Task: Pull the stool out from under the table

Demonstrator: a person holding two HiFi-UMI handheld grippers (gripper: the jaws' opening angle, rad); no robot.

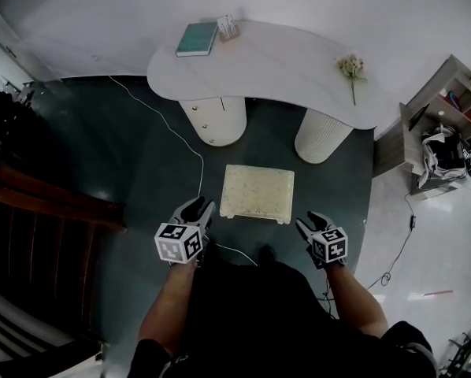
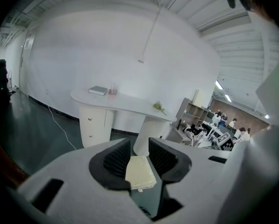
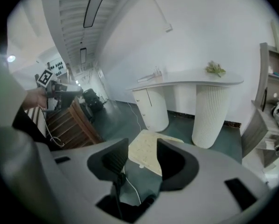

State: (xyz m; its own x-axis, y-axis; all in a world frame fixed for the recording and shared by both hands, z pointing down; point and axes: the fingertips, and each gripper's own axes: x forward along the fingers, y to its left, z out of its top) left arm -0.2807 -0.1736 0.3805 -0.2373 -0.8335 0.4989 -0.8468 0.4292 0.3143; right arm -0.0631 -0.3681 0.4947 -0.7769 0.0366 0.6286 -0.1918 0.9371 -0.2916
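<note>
- Head view, dark green floor (image 1: 141, 156): spread beneath and ahead of both pairs of fingers.
- White table (image 1: 283, 61), curved top on two round pedestals: well ahead of the fingers, against the far wall.
- Dark wooden furniture (image 1: 38, 211): off to the left of the left fingers.
- Open shelf unit (image 1: 444, 109): ahead of the right fingers and far to their right.
- Stool (image 1: 257, 193), cream rectangular top: standing on open floor, clear of the table top and near the pedestals; just ahead of the fingers, between the two grippers, touched by neither.
- Left gripper (image 1: 198, 208): fingers released, parted, nothing grasped; in the left gripper view, only the stool and a pedestal beyond showing through the gap.
- Right gripper (image 1: 309, 221): fingers released, parted, nothing grasped; in the right gripper view, the stool and a strand of cable showing beyond the gap.
- Teal book (image 1: 197, 38): flat on the table's left end, far ahead of the left fingers.
- White cable (image 1: 201, 176): trailing over the floor from the far wall, past the stool's left side, down to just ahead of the left fingers.
- Flower sprig (image 1: 351, 69): lying on the table's right part, far ahead of the right fingers.
- Small holder (image 1: 228, 27): just beside the book, on its right.
</note>
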